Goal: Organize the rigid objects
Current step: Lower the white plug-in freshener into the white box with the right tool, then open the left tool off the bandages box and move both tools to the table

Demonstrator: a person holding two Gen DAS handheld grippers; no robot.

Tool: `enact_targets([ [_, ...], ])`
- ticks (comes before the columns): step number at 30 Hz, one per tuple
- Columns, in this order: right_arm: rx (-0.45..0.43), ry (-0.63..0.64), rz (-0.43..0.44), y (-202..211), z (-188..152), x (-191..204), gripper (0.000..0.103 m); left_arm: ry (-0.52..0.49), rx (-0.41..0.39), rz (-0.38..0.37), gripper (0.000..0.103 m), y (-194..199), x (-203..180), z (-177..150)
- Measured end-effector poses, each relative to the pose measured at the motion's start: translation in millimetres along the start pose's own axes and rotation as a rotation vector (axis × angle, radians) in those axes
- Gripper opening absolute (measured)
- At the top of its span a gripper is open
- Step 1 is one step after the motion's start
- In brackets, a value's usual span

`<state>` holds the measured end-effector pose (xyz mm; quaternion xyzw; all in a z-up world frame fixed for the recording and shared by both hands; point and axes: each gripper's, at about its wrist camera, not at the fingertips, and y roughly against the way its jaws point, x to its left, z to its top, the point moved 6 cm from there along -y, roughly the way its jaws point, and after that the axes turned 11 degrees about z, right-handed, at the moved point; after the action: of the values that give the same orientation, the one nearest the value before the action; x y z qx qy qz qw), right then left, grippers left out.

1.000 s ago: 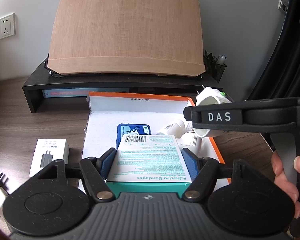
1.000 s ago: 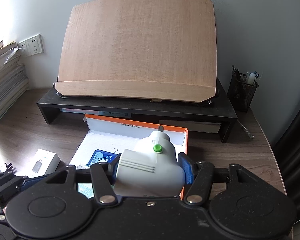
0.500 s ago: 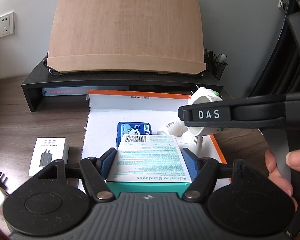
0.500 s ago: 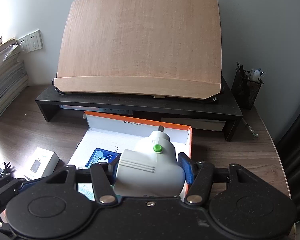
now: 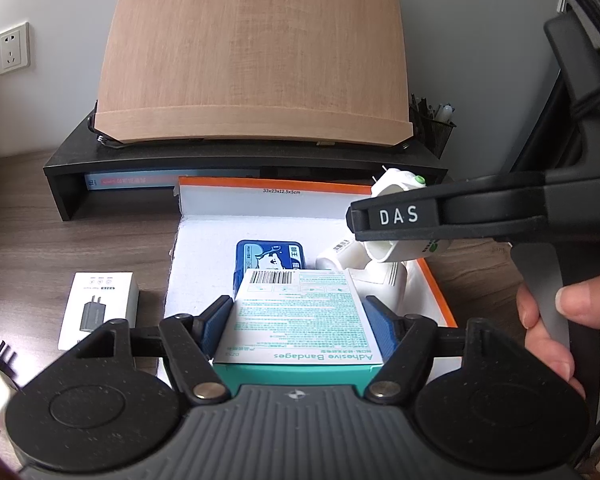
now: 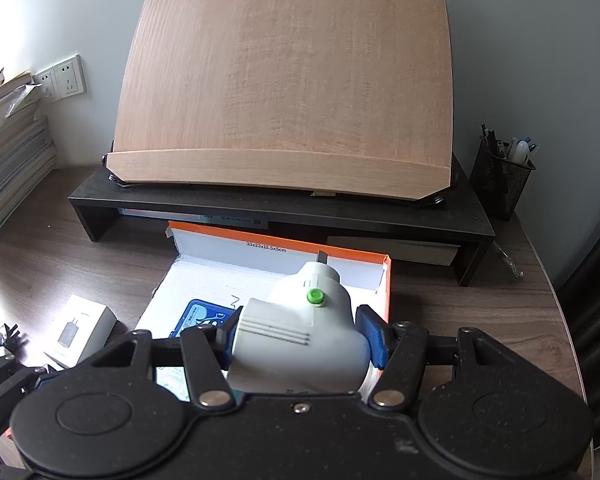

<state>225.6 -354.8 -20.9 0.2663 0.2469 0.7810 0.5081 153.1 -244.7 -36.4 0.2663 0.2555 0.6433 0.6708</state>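
Left gripper (image 5: 298, 320), bottom-centre of its frame, I've got clamped w/ both blue pads on a teal-and-white cardboard box of adhesive bandages (image 5: 298, 320), held over the near part of the orange-rimmed white cardboard tray (image 5: 204, 248). Right gripper (image 6: 300, 340) is pinched on a white plastic plug adapter w/ green button (image 6: 300, 332), centre-bottom of its frame, over the tray's right side. Blue tin (image 5: 271, 255) lies mid-tray; white charger box (image 5: 98, 306) sits lower left on the wood desk, beside the tray.

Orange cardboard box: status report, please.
Left hand-held gripper shut on teal bandage box. Right shut on white plug adapter. Orange cardboard box below, partly filled.
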Motion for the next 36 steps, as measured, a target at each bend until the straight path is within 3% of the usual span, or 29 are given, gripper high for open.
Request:
enact_targets([
  [24, 0.06, -0.005, 0.005, -36.3, 5.1, -12.9, 0.07, -0.021, 0.004, -0.001, 0.072, 2.4, -3.3, -1.8],
  [29, 0.025, -0.002, 0.016, -36.0, 8.5, -13.4, 0.075, -0.027, 0.007, -0.004, 0.072, 2.1, -4.9, -2.3],
  [36, -0.059, -0.006, -0.022, -1.6, 11.1, -20.3, 0.075, -0.041, 0.011, -0.043, 0.072, 5.4, -13.0, -6.3],
])
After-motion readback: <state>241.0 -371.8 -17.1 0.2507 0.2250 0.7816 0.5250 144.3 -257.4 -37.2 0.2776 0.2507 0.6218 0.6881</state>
